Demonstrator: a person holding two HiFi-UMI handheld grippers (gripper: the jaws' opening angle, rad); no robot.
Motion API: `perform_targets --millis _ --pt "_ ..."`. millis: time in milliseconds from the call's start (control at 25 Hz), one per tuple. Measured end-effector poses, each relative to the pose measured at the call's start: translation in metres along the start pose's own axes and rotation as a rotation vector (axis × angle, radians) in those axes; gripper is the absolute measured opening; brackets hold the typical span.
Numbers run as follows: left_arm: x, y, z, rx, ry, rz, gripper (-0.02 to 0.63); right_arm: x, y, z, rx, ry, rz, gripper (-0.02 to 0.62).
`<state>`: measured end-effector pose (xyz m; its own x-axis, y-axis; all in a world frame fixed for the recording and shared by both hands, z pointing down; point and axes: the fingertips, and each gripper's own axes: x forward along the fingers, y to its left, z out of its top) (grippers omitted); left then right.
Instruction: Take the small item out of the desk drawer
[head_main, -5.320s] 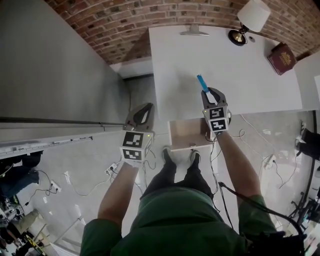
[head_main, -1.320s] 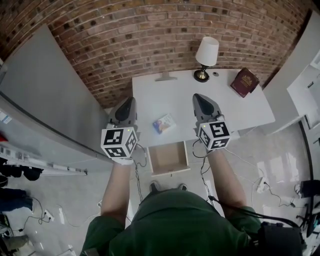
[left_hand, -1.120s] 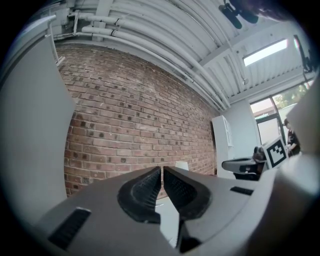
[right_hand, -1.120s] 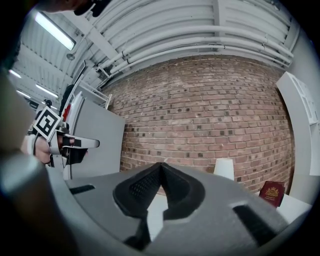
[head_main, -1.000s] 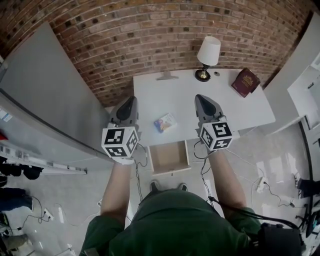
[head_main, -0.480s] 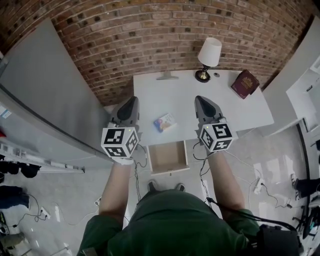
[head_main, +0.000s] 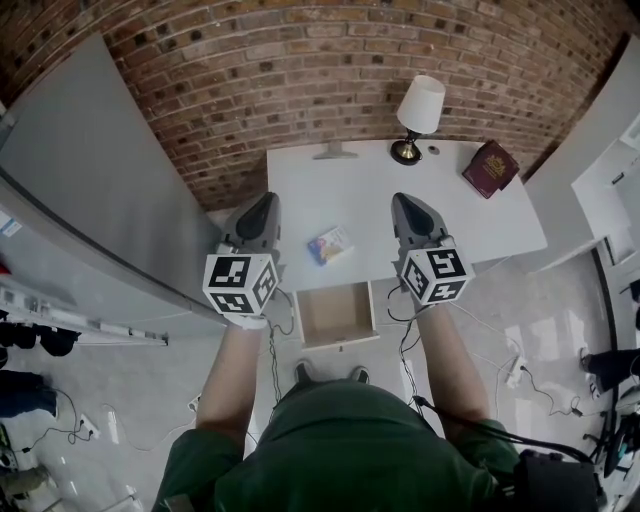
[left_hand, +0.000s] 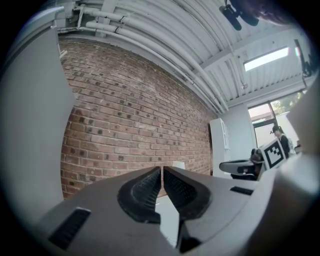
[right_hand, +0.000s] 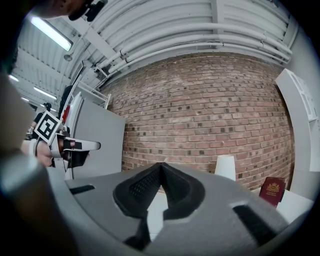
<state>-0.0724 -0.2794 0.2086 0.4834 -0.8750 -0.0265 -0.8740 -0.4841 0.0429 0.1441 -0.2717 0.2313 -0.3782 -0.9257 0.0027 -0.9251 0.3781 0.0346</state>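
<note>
The small blue-and-white item (head_main: 330, 245) lies on the white desk (head_main: 460, 215), just behind the pulled-out drawer (head_main: 337, 314), whose wooden inside shows nothing in it. My left gripper (head_main: 262, 205) is held up high left of the desk edge, jaws shut with nothing between them. My right gripper (head_main: 402, 205) hovers high over the desk's middle, also shut and holding nothing. In the left gripper view my left gripper (left_hand: 162, 171) points at the brick wall; in the right gripper view my right gripper (right_hand: 161, 166) does the same.
A lamp (head_main: 418, 115) with a white shade and a dark red book (head_main: 491, 167) stand at the desk's back right. A grey panel (head_main: 90, 190) leans at the left. Cables (head_main: 520, 370) lie on the floor beside my legs.
Five seconds ago my right gripper held the blue item above the drawer; since then it lies on the desk and both grippers are raised. Over the last second almost nothing moved.
</note>
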Motion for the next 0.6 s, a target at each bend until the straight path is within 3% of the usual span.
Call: perform_targets --millis 600 --pt "0.008 0.011 -0.008 -0.023 0.012 -0.026 0.011 0.007 0.003 -0.007 -0.008 0.024 -0.017 0.002"
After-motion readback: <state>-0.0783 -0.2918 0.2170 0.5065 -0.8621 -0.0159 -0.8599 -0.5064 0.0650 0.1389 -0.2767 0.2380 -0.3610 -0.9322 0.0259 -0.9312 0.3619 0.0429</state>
